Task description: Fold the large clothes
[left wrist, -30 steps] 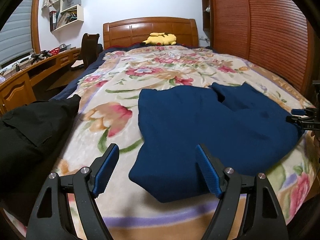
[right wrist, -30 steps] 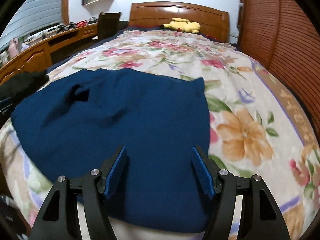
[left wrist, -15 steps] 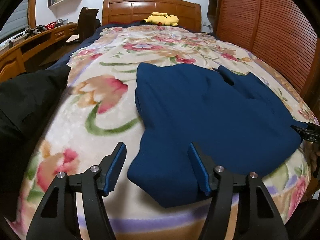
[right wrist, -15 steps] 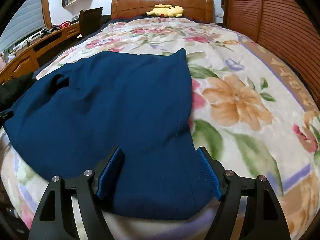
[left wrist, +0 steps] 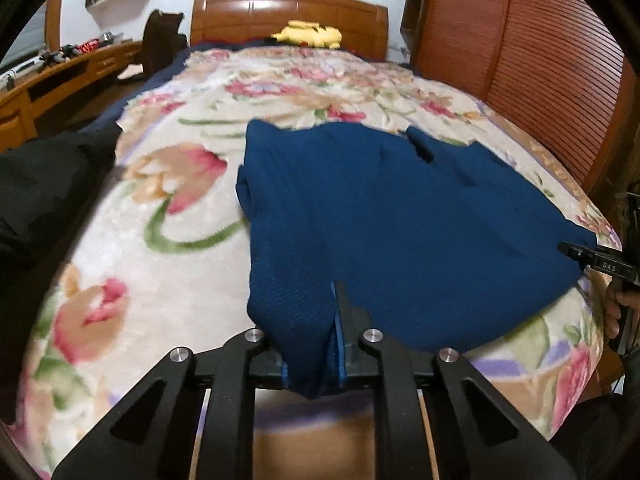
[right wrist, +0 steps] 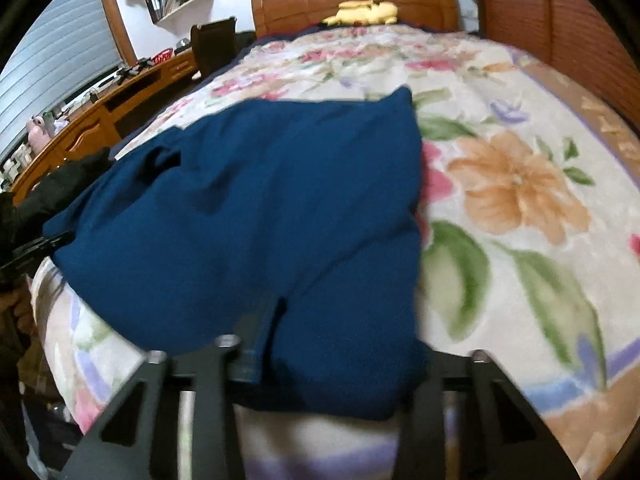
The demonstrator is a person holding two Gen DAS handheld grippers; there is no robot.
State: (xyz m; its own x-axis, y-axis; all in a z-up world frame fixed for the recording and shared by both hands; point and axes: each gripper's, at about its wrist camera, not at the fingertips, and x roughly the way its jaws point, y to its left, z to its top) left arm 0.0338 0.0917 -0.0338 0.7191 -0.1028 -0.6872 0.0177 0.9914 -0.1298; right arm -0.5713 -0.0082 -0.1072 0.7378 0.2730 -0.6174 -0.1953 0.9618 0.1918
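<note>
Floral plush blanket (left wrist: 168, 280) covers the wooden-framed bed I am working over, with a yellow soft toy (left wrist: 308, 34) up at 12 o'clock against the carved wooden headboard (left wrist: 288, 12) and a black garment (left wrist: 36, 192) heaped at 9 o'clock in the left wrist view. Spread across the near end of the blanket lies the dark blue knitted garment (left wrist: 400, 220), its body running away from me toward 12 o'clock and its near hem hanging at the bed's edge. My left gripper (left wrist: 310, 360) has its blue-padded jaws pinched together on the hem's left corner, cloth bunched between them. My right gripper (right wrist: 320, 364) looks clamped on the opposite near corner, as I judge it, since fabric drapes over and hides its right finger; that view is blurred, so I take this with some caution. In the left view the right gripper's black tip shows at 3 o'clock, at the garment's right edge. So both hands hold the near hem, one at each end, and the garment's long axis points straight ahead from both. I judge the coming move to be a lift and carry of this hem toward 12 o'clock, keeping both corners level so the fold lands square.
</note>
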